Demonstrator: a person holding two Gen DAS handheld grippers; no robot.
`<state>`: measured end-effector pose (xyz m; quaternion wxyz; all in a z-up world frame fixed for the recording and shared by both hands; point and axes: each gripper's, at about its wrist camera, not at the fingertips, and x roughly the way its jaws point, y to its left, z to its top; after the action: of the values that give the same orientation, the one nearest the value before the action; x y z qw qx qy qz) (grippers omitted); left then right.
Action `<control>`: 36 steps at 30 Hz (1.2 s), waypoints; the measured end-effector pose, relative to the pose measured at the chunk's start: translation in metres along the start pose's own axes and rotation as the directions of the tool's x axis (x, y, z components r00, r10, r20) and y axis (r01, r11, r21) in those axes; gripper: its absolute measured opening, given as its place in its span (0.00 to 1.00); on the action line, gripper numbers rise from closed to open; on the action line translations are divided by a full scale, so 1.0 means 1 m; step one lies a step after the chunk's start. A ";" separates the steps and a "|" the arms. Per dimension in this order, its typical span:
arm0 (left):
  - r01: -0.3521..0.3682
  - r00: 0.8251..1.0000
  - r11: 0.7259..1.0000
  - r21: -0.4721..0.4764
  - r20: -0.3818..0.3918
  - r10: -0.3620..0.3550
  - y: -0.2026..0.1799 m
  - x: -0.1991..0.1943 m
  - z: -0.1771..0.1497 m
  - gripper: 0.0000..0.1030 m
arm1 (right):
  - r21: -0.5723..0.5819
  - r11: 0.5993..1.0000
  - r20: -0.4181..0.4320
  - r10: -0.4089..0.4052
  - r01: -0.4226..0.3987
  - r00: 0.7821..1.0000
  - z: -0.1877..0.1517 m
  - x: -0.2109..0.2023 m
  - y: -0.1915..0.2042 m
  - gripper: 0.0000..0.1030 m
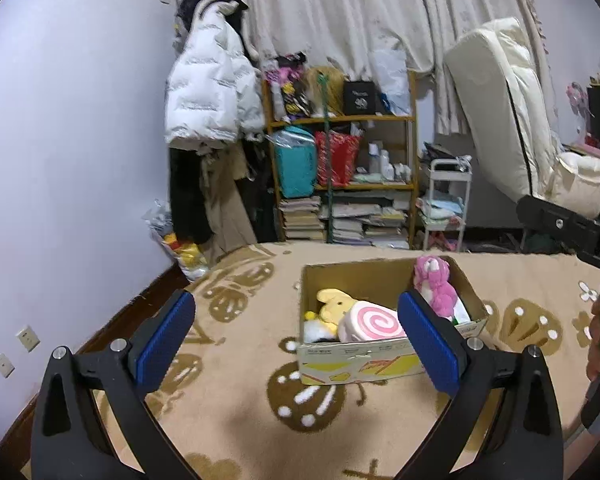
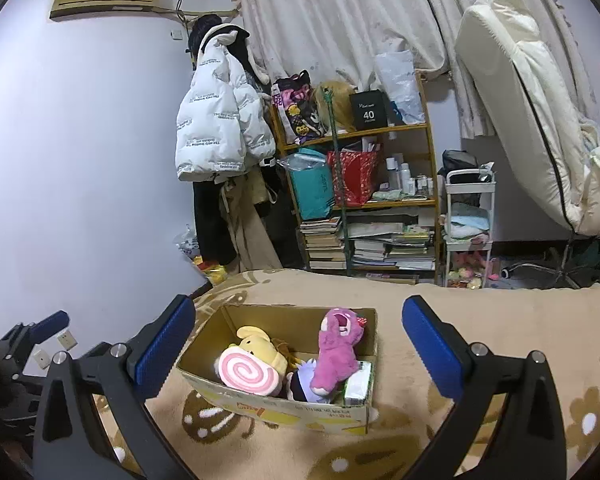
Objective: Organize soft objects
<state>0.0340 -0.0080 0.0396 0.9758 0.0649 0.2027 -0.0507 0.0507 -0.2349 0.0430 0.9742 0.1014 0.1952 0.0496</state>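
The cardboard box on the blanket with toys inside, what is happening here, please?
A person holds two grippers over a beige blanket. The cardboard box already holds the pink bear, a pink swirl cushion and a yellow plush. The left gripper and right gripper have open, empty jaws.

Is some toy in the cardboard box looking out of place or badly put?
Mostly tidy. Only the pink plush bear stands out: it leans upright against the cardboard box wall, above the rim, while the pink swirl cushion and yellow plush lie lower inside.
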 end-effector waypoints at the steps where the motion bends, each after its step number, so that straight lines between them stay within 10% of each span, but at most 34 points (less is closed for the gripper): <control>1: -0.007 1.000 1.000 0.001 0.009 0.007 0.001 -0.004 0.000 0.97 | -0.003 1.000 0.003 -0.003 0.003 1.000 0.000 -0.004 0.001 1.00; 36: 0.031 0.999 0.999 0.022 -0.025 -0.030 -0.011 0.007 -0.017 0.97 | -0.054 0.996 0.033 -0.071 0.073 0.997 -0.026 -0.033 -0.016 1.00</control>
<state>0.0319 -0.0171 0.0198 0.9715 0.0735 0.2153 -0.0670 0.0107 -0.2507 0.0279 0.9807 0.0684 0.1821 0.0181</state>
